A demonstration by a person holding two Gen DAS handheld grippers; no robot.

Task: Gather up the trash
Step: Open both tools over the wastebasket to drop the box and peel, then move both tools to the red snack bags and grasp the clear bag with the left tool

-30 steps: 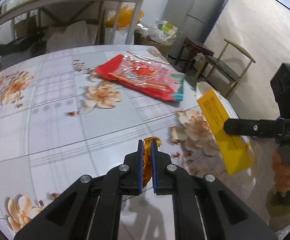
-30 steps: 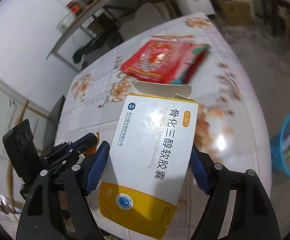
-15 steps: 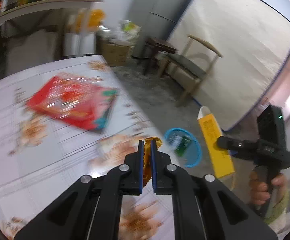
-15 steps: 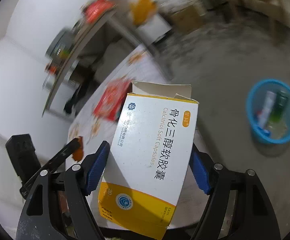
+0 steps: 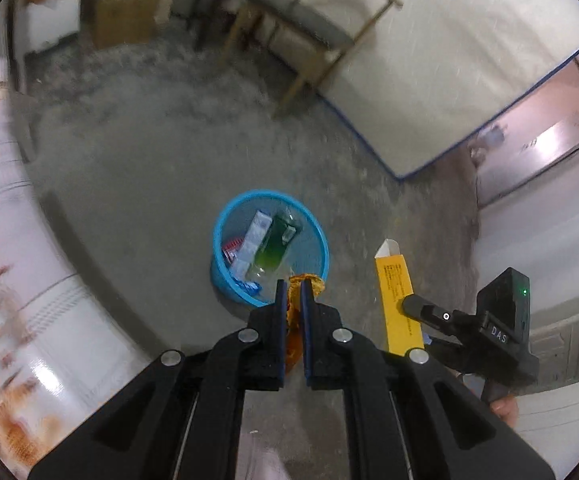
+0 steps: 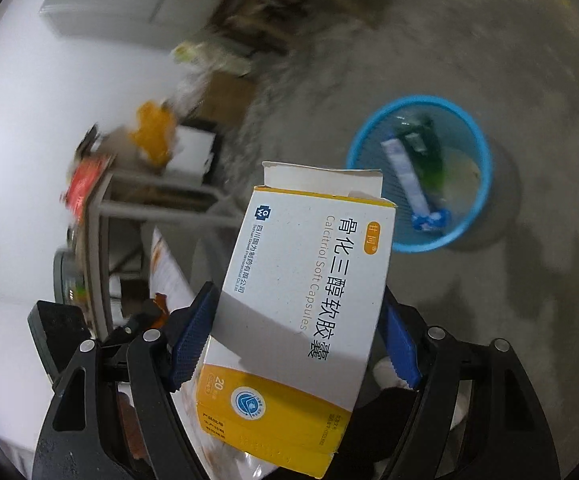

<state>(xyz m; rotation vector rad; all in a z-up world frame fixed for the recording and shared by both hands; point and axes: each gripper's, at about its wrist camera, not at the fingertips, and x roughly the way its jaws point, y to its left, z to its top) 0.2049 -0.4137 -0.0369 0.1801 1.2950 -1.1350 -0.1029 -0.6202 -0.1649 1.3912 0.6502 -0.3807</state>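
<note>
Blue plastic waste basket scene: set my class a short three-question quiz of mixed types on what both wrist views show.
1. True or false: the round blue plastic waste basket on the grey concrete floor already holds rubbish.
2. Which gripper carries the white-and-yellow cardboard medicine box?
A. left gripper
B. right gripper
C. neither
3. Fill in: the left gripper's fingers pinch a crumpled ______-coloured scrap.

Key
1. True: a green packet and a white-and-blue carton lie inside.
2. B
3. orange
</note>
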